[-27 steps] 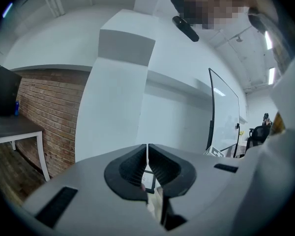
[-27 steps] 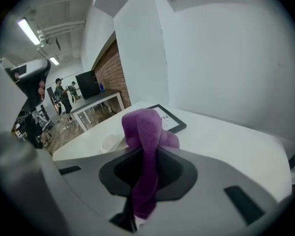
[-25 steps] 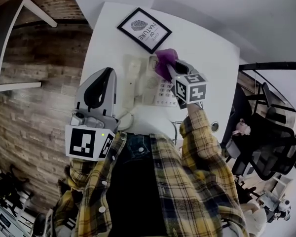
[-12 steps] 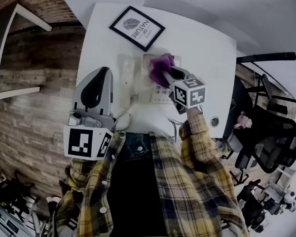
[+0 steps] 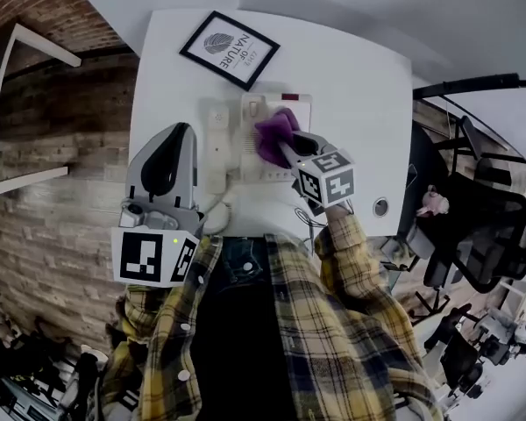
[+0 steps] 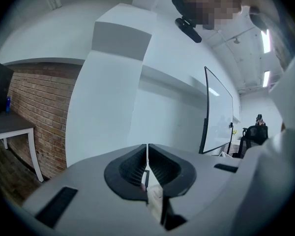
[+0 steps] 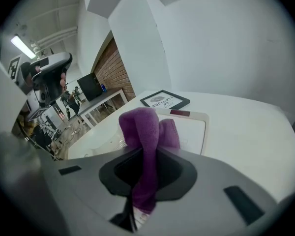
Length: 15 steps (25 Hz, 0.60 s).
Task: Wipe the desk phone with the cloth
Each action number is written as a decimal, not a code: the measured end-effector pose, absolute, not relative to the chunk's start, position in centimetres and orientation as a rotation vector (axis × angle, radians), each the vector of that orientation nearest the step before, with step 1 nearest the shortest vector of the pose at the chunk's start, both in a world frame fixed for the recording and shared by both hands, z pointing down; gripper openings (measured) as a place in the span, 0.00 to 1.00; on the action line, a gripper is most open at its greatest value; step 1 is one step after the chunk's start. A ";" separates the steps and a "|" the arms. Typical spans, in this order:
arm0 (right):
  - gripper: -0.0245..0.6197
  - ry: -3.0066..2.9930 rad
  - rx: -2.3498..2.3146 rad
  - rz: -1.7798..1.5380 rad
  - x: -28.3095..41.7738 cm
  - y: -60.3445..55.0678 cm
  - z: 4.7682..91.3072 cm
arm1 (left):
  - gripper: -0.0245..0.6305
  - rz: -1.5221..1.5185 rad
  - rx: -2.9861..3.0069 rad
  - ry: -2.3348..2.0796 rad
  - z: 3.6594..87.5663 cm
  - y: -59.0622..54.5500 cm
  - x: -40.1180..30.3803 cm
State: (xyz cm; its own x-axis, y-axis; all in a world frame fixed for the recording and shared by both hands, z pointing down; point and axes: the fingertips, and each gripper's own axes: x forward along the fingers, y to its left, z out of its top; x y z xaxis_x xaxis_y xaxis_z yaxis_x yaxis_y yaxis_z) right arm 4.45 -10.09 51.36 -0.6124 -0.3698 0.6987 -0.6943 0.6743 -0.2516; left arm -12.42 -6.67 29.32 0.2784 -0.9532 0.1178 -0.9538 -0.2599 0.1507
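While between jaws of right gripper (image 7: 145,154), cloth (image 7: 140,126) over desk phone (image 7: 190,131).

The framed print (image 5: 228,49) lying on the white tabletop (image 5: 359,86) reads "OF NATURE"; a smaller word beside it is too small to read.

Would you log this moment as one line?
phase: wipe | right gripper: shut on cloth, over desk phone | left gripper: shut, empty
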 end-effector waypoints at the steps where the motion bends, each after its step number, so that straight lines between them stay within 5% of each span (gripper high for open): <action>1: 0.14 -2.265 0.809 0.692 4.5 -9.7 51.5 | 0.07 0.007 2.354 -1.775 29.4 -6.7 -12.4; 15: 0.14 -2.204 0.780 0.824 5.7 -2.8 53.6 | 0.07 0.040 2.423 -1.645 30.4 -8.4 -10.4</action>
State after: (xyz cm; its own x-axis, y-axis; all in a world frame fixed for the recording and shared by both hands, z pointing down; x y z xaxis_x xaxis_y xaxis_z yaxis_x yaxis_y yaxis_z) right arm 5.72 -2.81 53.62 -0.6111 -0.2956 0.7343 -0.7050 0.6250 -0.3350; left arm -10.41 -8.43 30.35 0.3760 -0.9159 0.1406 -0.9216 -0.3539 0.1593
